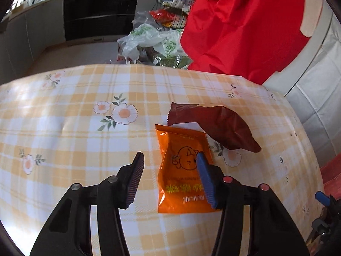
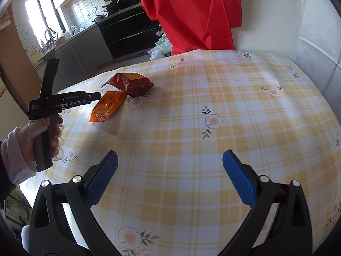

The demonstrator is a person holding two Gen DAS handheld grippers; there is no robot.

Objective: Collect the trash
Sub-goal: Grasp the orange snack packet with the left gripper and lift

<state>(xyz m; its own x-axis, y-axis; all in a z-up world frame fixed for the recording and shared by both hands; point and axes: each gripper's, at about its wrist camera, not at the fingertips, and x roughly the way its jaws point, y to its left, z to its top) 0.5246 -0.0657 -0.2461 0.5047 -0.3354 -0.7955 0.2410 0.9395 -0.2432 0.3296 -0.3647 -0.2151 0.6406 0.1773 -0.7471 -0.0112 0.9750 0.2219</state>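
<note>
**Two wrappers on the checked worktop**

Beyond the worktop (image 1: 85,128), a wire basket (image 1: 174,6) holds coloured packets. The left gripper (image 1: 169,179), fingers spread, hovers over a flat orange wrapper (image 1: 181,170); touching it lies a crumpled brown wrapper (image 1: 219,123). The right gripper (image 2: 170,179) hangs spread wide, well apart.

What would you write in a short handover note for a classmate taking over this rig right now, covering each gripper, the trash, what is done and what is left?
Left gripper: open, empty, poised over the orange packet, fingers not closed on it.
Right gripper: open, empty, over bare tablecloth, away from the trash.
Trash: orange packet and dark red wrapper lie side by side on the table; whether they touch is unclear.
Done: nothing collected yet.
Left: grasp the orange packet, then the wrapper. No bin clearly visible; plastic bags sit beyond the table.
</note>
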